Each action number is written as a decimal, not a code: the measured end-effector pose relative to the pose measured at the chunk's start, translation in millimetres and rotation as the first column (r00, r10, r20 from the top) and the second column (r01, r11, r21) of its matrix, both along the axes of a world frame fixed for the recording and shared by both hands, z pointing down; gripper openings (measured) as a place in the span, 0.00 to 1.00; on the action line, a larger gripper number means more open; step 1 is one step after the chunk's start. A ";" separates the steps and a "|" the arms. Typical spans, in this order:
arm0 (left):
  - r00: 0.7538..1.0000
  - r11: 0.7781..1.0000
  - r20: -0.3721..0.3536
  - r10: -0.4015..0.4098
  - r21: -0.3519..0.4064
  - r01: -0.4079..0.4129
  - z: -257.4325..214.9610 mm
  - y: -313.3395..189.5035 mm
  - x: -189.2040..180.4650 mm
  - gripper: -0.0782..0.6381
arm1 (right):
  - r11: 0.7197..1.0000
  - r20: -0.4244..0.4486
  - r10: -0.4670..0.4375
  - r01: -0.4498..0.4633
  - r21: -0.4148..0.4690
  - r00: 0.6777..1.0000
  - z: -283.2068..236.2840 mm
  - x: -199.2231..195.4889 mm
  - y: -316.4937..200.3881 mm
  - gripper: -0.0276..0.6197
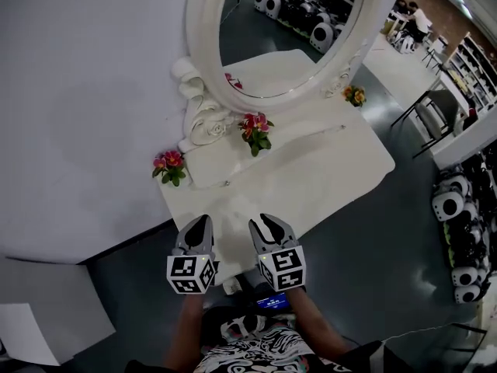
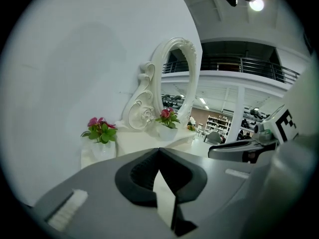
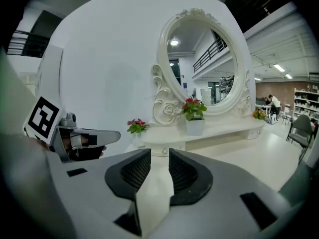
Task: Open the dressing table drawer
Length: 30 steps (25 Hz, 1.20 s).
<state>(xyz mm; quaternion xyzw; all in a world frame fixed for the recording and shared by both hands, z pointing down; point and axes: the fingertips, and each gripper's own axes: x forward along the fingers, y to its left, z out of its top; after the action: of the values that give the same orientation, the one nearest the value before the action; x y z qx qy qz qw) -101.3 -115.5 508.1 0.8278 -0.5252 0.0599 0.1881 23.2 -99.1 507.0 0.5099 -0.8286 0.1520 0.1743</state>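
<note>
Left hand-held gripper [image 1: 203, 222] clenched, empty. Right hand-held gripper [image 1: 266, 222] released, nothing between jaws. Both side by side, short of white counter [image 1: 342, 162], touching nothing. Drawer [image 3: 160, 148] shut under counter's front edge, straight ahead of right hand-held gripper. Mirror [image 1: 279, 61] and flower pots [image 1: 255, 130] stood on counter.

Your white dressing table [image 1: 342, 158] has an oval mirror [image 1: 287, 33] on the far side, plus three flower pots [image 1: 255, 130] spread left to right.

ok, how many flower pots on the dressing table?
3. Left pot at the dressing table's left end, middle pot below the mirror, right pot at the right end. None looks hidden.
</note>
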 end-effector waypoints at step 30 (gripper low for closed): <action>1.000 0.983 0.020 -0.018 -0.184 0.022 86.2 -85.7 -13.9 0.11 | 0.975 -0.054 -0.130 0.118 -0.189 0.990 96.9 -40.0 -113.7 0.27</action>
<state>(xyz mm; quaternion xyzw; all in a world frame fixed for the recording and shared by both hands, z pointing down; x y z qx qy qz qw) -115.2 -201.1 594.3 0.8009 -0.5274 0.1139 0.2598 -16.9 -212.8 603.9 0.4434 -0.8349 0.2001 0.2574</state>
